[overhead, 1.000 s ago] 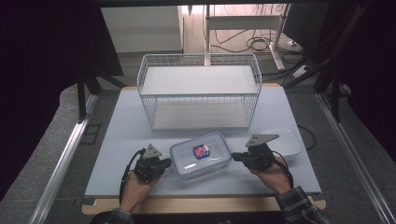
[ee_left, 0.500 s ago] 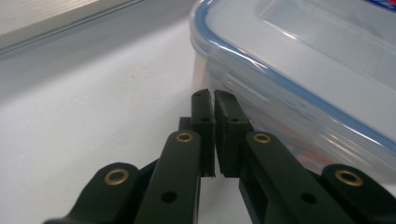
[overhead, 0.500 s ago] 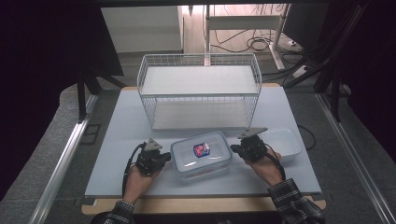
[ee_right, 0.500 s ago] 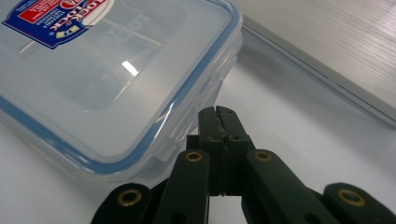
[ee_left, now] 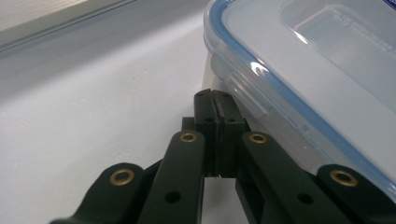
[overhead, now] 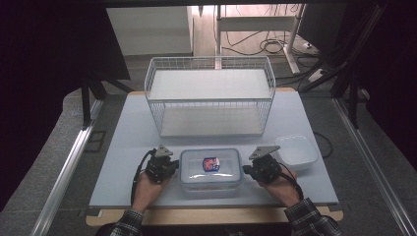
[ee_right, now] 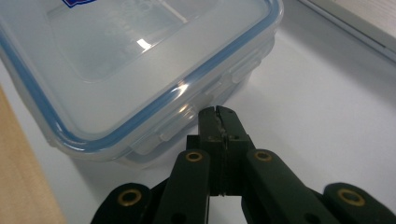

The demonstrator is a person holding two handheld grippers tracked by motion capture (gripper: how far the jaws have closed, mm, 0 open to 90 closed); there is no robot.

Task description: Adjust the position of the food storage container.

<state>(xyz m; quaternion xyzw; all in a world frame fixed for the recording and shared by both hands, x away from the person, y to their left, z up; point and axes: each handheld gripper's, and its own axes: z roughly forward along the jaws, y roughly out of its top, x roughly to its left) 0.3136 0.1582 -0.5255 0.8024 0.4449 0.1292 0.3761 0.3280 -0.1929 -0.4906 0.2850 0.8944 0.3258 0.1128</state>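
Box: clear plastic food box with a blue-edged snap lid (overhead: 210, 167), flat on the white table top (overhead: 123, 147), near the front edge, between the two grippers.
Left gripper (overhead: 167, 166): just beside the left end of the box, jaws pressed together, nothing between them.
Left gripper close up: black tips (ee_left: 215, 109) right by the side clip of the box (ee_left: 299, 70), under the lid's edge.
Right gripper (overhead: 250, 170): just beside the right end of the box, jaws pressed together, holding nothing.
Right gripper close up: tips (ee_right: 218, 122) low by the clip on the box (ee_right: 130, 70).
Behind the box: white wire basket shelf (overhead: 210, 93).
Right of the box: white square dish (overhead: 297, 151).
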